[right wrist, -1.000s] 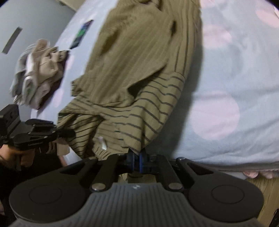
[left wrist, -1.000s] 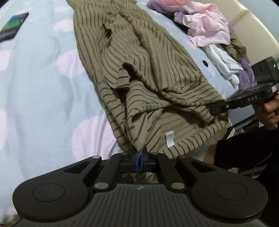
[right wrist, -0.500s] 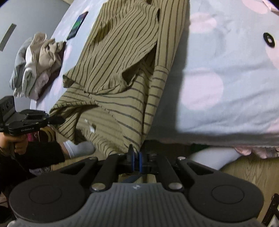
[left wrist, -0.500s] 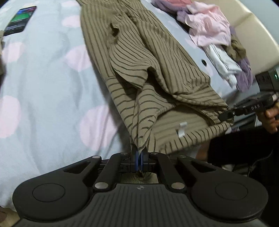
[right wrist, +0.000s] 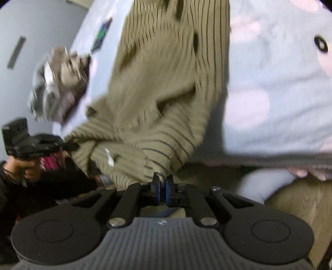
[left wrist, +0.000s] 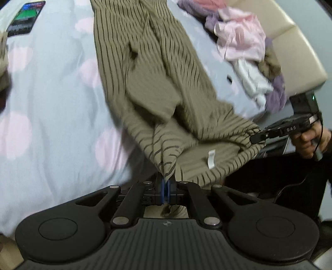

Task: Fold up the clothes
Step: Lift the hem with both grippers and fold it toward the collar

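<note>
Pale blue bedsheet (left wrist: pixel 51 116) with pink dots carries our olive striped garment (left wrist: pixel 149 79), stretching toward 12 o'clock. Our left gripper (left wrist: pixel 165 187) and right gripper (right wrist: pixel 162 187) each have fingers clamped on its near hem corners.

We count two grippers: the left gripper (left wrist: pixel 165 188) and the right gripper (right wrist: pixel 162 188), each with two fingers closed on cloth. We see one olive striped garment (left wrist: pixel 157 83) with one white tag (left wrist: pixel 211 159) on it. We count one bed sheet (left wrist: pixel 51 103), pale blue with pink dots, and one phone (left wrist: pixel 26 18) at eleven o'clock in the left wrist view. We find two heaps of other clothes: one pink, purple and white pile (left wrist: pixel 249 58) at two o'clock there, and one grey-beige pile (right wrist: pixel 60 83) at nine o'clock in the right wrist view.
</note>
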Demonstrator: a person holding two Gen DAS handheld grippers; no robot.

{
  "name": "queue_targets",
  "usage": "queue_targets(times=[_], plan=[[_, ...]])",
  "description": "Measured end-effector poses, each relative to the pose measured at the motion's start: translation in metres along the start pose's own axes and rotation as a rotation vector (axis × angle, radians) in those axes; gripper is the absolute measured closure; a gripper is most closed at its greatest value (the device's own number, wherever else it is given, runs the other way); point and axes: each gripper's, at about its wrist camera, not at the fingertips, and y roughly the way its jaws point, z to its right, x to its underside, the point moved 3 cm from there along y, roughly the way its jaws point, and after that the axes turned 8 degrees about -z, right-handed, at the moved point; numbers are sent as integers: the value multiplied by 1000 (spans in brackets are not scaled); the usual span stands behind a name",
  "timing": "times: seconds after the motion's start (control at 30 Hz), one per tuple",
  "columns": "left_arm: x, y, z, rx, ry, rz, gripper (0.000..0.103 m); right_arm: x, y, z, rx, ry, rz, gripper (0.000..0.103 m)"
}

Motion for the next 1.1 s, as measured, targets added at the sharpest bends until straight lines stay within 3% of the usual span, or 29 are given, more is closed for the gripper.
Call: queue_targets(times=[0.2,0.33,0.47,0.6,0.77,0.83,0.87,0.9,0.93,1.0,1.1], plan=[[-67,-18,-21,71,-69,64,102,-69,-29,4,-26,74,73,97],[-117,-22,-47,120,-193,147,102,-116,-37,17,-29,132,119,97],[-155,-12,-65,115,-246,210,102,-155,-38,25,-10,135,166,97],[-179,-5,-72,99,-246,279,102,-177,-47,31,-62,136,251,97],[-192,15,-83,57,-275,293,101,-191,-34,50,-19,156,251,96],[-194,24,-89,28,-280,272,95,-193,-19,59,20,181,247,92],[-194,30,-91,10,-280,258,83,-193,-12,64,47,203,238,88],[-193,33,-93,-20,-282,251,76,-192,-6,69,76,228,227,66],[-192,34,-95,-56,-284,247,67,-190,-6,70,85,225,230,56],[-189,29,-96,-107,-289,265,63,-186,-12,68,89,198,248,52],[-183,11,-93,-113,-268,315,57,-179,-21,65,96,159,274,44]])
